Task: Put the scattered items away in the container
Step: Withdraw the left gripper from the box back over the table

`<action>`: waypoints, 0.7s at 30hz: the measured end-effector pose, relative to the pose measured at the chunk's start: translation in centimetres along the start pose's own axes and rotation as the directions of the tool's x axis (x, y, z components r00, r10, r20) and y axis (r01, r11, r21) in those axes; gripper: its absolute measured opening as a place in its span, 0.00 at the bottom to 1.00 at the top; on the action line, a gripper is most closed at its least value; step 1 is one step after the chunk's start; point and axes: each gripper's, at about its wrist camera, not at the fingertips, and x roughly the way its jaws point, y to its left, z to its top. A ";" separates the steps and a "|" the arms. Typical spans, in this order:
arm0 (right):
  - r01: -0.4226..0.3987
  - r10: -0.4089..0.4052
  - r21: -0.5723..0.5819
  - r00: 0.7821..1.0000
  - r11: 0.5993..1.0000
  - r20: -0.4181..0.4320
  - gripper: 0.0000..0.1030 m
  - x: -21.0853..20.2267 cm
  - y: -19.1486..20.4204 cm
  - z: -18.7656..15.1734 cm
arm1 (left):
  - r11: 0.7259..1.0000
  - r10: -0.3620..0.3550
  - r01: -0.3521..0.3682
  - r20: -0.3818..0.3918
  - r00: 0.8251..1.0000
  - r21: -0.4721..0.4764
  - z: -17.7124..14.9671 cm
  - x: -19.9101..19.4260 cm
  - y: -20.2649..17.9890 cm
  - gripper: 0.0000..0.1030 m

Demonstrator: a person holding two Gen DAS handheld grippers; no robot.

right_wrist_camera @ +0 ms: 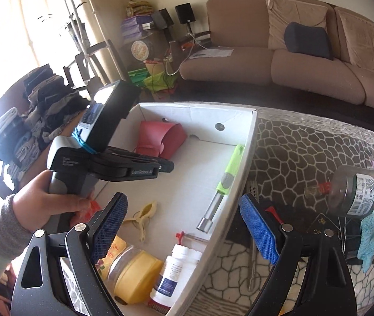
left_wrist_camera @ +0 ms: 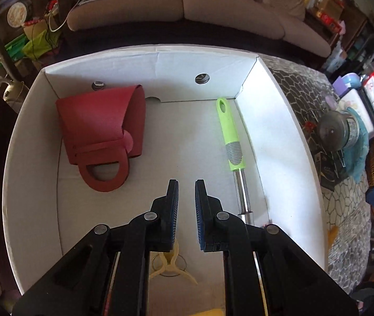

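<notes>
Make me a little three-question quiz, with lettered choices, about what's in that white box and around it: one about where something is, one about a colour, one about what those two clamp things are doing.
1. Where does the red bag lie?
A. In the white box, near its far wall
B. On the sofa
C. On the patterned cloth outside the box

2. What colour is the handle of the metal corer?
A. Orange
B. Lime green
C. Black

3. How do the fingers of the right gripper stand?
A. Clamped on the white bottle
B. Pressed together, empty
C. Spread wide, holding nothing

Answers:
1 A: the bag rests on the box floor by the far wall.
2 B: the grip is bright green above a shiny steel tube.
3 C: its blue pads stand far apart with only the box rim and cloth behind them.
</notes>
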 end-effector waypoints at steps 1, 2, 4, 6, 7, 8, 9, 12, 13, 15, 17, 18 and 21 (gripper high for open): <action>0.002 -0.002 -0.003 1.000 1.000 -0.004 0.87 0.0 0.3 -0.1 | 1.000 -0.006 0.006 0.007 1.000 -0.007 -0.5 -0.6 0.3 0.17; 0.002 -0.002 -0.005 1.000 1.000 -0.010 0.87 0.0 0.6 -0.2 | 1.000 -0.011 0.011 0.014 1.000 -0.015 -1.0 -1.3 0.5 0.25; 0.009 -0.009 -0.012 1.000 1.000 -0.019 0.87 -0.1 1.2 -0.5 | 1.000 -0.014 0.015 0.030 0.999 -0.022 -1.9 -2.7 0.8 0.37; 0.015 -0.015 -0.022 0.999 1.000 -0.028 0.87 -0.3 1.9 -0.8 | 1.000 -0.009 0.010 0.052 0.999 -0.027 -3.0 -4.3 1.1 0.43; 0.017 -0.018 -0.030 0.999 0.999 -0.032 0.87 -0.5 2.3 -0.9 | 1.000 -0.003 0.005 0.068 0.998 -0.026 -3.6 -5.3 1.2 0.45; 0.023 -0.024 -0.036 0.999 0.999 -0.036 0.87 -0.6 2.7 -1.1 | 1.000 0.004 -0.002 0.084 0.996 -0.025 -4.2 -6.2 1.3 0.47; 0.028 -0.029 -0.040 0.999 0.999 -0.040 0.87 -0.8 3.0 -1.2 | 1.000 0.010 -0.007 0.099 0.995 -0.025 -4.8 -7.2 1.4 0.47; 0.035 -0.037 -0.037 0.998 0.999 -0.047 0.87 -1.4 3.8 -1.5 | 1.000 0.014 -0.010 0.145 0.989 -0.025 -6.8 -10.2 1.3 0.55; 0.039 -0.041 -0.039 0.998 0.998 -0.046 0.87 -1.7 4.2 -1.6 | 1.000 0.018 -0.015 0.158 0.987 -0.017 -7.5 -11.1 0.9 0.57; 0.045 -0.047 -0.043 0.998 0.998 -0.042 0.87 -2.5 4.9 -1.9 | 1.000 0.022 -0.023 0.187 0.982 0.003 -9.1 -12.9 0.0 0.60; 0.051 -0.053 -0.044 0.998 0.998 -0.038 0.87 -3.4 5.3 -2.3 | 1.000 0.009 -0.013 0.213 0.977 0.018 -10.6 -14.5 -1.2 0.68; 0.054 -0.056 -0.043 0.998 0.998 -0.039 0.87 -3.8 5.5 -2.6 | 1.000 -0.005 0.000 0.223 0.975 0.020 -11.4 -15.2 -1.8 0.74; 0.058 -0.059 -0.034 0.997 0.998 -0.039 0.88 -5.4 5.7 -3.4 | 1.000 0.003 -0.001 0.244 0.970 -0.007 -13.5 -16.5 -3.0 0.86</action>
